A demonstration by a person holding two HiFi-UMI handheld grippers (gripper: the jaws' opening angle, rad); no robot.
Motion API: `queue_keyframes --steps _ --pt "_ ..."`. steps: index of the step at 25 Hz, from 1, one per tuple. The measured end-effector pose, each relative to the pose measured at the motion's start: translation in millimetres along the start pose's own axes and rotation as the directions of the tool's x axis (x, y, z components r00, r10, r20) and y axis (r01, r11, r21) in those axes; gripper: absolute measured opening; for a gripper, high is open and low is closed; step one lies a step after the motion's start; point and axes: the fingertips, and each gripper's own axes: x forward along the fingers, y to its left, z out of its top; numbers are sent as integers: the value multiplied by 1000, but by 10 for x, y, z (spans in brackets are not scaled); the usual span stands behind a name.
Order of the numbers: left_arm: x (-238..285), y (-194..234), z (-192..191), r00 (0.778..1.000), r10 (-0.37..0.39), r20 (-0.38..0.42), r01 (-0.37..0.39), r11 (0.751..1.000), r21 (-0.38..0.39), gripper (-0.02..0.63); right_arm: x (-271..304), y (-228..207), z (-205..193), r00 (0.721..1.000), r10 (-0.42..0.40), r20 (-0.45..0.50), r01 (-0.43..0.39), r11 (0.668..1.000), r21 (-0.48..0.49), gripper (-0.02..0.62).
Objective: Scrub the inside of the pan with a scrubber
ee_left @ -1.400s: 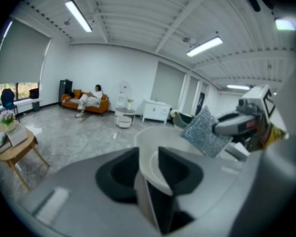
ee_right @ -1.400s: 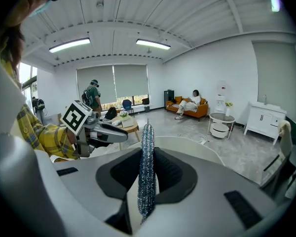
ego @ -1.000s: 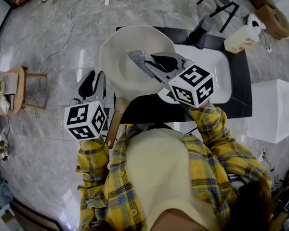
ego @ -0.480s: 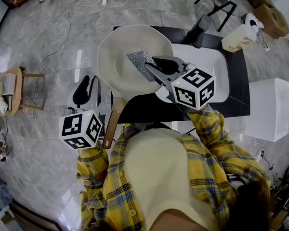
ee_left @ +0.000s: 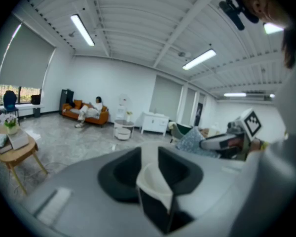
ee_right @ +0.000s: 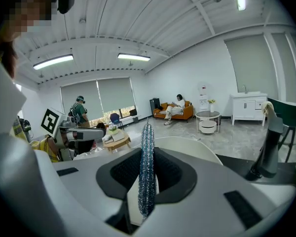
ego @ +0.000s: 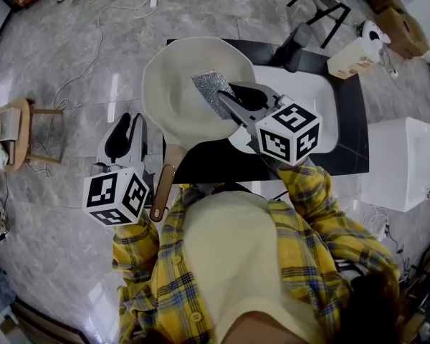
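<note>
A cream pan (ego: 179, 95) with a wooden handle (ego: 162, 188) sits at the black table's left end, its handle pointing toward me. My right gripper (ego: 233, 100) reaches into it from the right and is shut on a glittery silver scrubber (ego: 212, 90), which lies against the pan's inside. In the right gripper view the scrubber (ee_right: 147, 162) stands edge-on between the jaws with the pan (ee_right: 192, 149) behind it. My left gripper (ego: 127, 136) sits at the pan's near left side. In its own view a cream part of the pan (ee_left: 155, 184) fills the gap between its jaws; rim or handle root, I cannot tell.
A white basin (ego: 319, 95) lies on the black table (ego: 215, 165) to the right of the pan. A dark tap (ego: 296, 46) and a soap bottle (ego: 352, 56) stand behind it. A white cabinet (ego: 405, 163) is at the right and a small wooden stool (ego: 18, 131) at the left.
The left gripper's cube has drifted slightly down and to the left in the head view. The right gripper and scrubber stay at about the same spot in the pan.
</note>
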Motion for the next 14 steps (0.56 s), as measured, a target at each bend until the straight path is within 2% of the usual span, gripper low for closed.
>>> queue_keyframes --steps 14 --pt "17 -73 -45 999 -34 -24 34 999 0 94 -12 -22 -11 1000 -11 -1 11 1000 2 78"
